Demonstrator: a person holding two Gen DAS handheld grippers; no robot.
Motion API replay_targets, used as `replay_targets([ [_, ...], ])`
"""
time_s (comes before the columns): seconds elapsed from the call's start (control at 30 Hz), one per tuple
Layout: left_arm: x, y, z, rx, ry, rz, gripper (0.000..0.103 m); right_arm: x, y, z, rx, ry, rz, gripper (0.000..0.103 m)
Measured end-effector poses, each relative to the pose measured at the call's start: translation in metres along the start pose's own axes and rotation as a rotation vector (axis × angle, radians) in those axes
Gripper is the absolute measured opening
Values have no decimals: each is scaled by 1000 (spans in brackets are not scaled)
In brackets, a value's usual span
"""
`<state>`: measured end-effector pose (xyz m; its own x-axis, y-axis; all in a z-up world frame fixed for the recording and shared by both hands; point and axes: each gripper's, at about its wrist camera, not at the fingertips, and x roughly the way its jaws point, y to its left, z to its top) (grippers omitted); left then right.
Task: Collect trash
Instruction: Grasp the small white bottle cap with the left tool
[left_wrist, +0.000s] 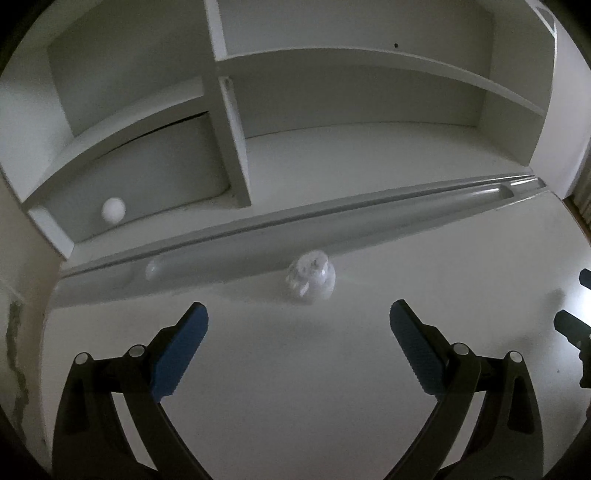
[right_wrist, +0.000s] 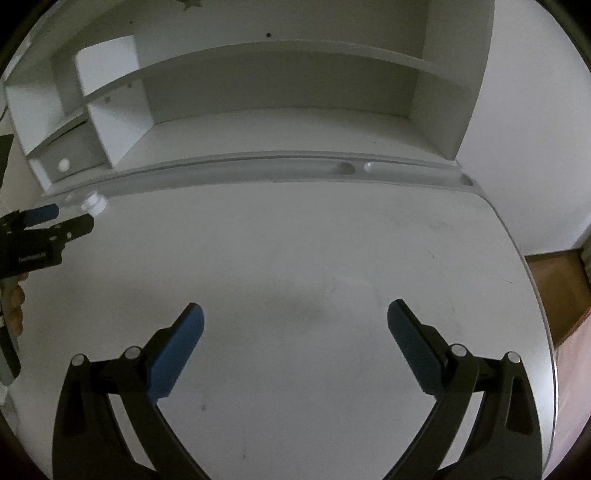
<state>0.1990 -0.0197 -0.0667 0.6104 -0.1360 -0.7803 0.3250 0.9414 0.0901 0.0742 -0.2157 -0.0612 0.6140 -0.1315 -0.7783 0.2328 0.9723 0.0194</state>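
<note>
Pointing steeply down at a white table (left_wrist: 295, 387), both hand-held grippers hover above its surface with nothing between their blue-padded fingers.

From the left wrist view, the left gripper (left_wrist: 298, 321) has its jaws spread wide and empty, released, its two dark arms entering from 7 and 5 o'clock. Straight ahead at 12 o'clock of the fingertips, near them but not touching, sits a crumpled white paper ball (left_wrist: 311, 278), the trash. It rests on the table just beside a long shallow groove (left_wrist: 369, 218) that runs across the table's back edge. Behind the groove rises a white shelf unit (left_wrist: 229, 110); at 10 o'clock, low in its left part, is a drawer with a round white knob (left_wrist: 113, 210). At 3 o'clock, the dark tip of the right gripper shows at the frame edge.

From the right wrist view, the right gripper (right_wrist: 295, 321) is likewise wide open and holds nothing, bare table beneath it. At 9 o'clock, the left gripper appears side-on, with part of a person's hand (right_wrist: 14, 299) behind it at the frame edge. The paper ball lies just past its fingertips, near the groove.
</note>
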Motion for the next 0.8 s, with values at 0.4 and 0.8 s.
replay_targets([
  [0.4,16,1,14,-5,18,-74,29,17,-3,11,26,0,10,60],
  [0.8,-47,-74,8,132,-69,-163,29,-39,-45,-5,77,-82,70,19],
])
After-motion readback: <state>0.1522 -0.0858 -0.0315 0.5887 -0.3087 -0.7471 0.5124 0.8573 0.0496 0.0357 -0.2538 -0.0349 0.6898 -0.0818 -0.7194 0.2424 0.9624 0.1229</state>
